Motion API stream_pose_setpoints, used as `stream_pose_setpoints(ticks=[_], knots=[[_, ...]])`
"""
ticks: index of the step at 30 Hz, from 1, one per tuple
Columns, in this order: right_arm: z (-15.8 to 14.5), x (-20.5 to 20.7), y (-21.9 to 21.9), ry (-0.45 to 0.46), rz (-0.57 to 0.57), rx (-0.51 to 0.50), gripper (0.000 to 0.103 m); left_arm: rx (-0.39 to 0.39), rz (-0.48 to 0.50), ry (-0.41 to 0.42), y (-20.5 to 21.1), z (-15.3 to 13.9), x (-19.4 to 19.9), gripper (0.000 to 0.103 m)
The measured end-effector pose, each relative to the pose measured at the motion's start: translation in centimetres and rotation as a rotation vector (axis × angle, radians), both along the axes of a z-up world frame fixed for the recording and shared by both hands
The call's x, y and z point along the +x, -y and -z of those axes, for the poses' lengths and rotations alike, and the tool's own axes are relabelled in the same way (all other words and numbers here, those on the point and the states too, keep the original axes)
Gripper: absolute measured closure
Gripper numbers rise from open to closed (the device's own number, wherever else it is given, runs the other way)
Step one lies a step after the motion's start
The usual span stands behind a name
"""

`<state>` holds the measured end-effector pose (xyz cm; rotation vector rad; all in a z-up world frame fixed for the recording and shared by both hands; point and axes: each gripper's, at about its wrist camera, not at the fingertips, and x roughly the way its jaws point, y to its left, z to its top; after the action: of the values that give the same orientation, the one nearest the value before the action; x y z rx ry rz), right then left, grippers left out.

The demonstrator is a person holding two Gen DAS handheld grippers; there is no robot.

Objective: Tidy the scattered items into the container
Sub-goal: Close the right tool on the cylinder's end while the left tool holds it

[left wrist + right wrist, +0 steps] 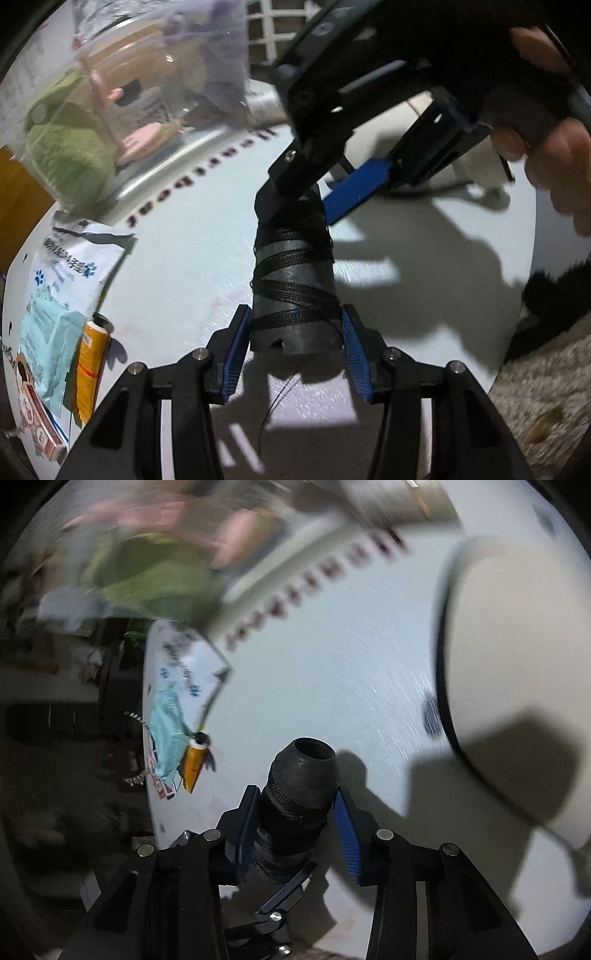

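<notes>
A black spool of thread stands tilted on the white table. My left gripper is shut on its wide base, with both blue pads pressed to its sides. From above, my right gripper reaches down over the narrow top. In the right wrist view the right gripper has its pads against the spool just below the hollow neck. The clear container lies at the upper left and holds a green plush and pink items.
Along the table's left edge lie a white packet, a teal packet, an orange tube and a small red box. A big white round object sits to the right. Carpet lies beyond the table's rim.
</notes>
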<state>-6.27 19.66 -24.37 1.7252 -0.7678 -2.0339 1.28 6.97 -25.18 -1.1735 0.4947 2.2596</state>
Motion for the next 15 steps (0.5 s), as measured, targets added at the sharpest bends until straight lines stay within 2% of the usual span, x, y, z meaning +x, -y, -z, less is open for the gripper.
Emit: stream_pose_setpoints(ticks=[1, 4, 7, 11, 13, 14, 15], knots=[[-1.2, 0.1, 0.5, -0.069, -0.028, 0.042, 0.065, 0.013, -0.014, -0.009, 0.2, -0.4, -0.1, 0.054], [-4.8, 0.7, 2.3, -0.279, -0.123, 0.181, 0.065, 0.052, -0.037, -0.03, 0.6, -1.6, -0.2, 0.054], [-6.4, 1.5, 3.6, -0.4, -0.232, 0.279, 0.066, 0.088, -0.057, -0.03, 0.9, -2.0, -0.6, 0.054], [-6.6, 2.4, 4.7, -0.453, -0.333, 0.316, 0.066, 0.092, -0.079, -0.06, 0.8, -1.8, -1.0, 0.054], [-6.3, 2.4, 4.6, -0.445, -0.35, 0.328, 0.066, 0.085, -0.089, -0.093, 0.8, -1.5, -0.8, 0.054], [-6.1, 2.3, 4.5, -0.436, -0.353, 0.331, 0.066, 0.081, -0.09, -0.104, 0.9, -1.4, -0.8, 0.049], [-5.9, 2.2, 4.5, -0.426, -0.353, 0.325, 0.066, 0.077, -0.09, -0.116, 0.9, -1.2, -0.7, 0.049]])
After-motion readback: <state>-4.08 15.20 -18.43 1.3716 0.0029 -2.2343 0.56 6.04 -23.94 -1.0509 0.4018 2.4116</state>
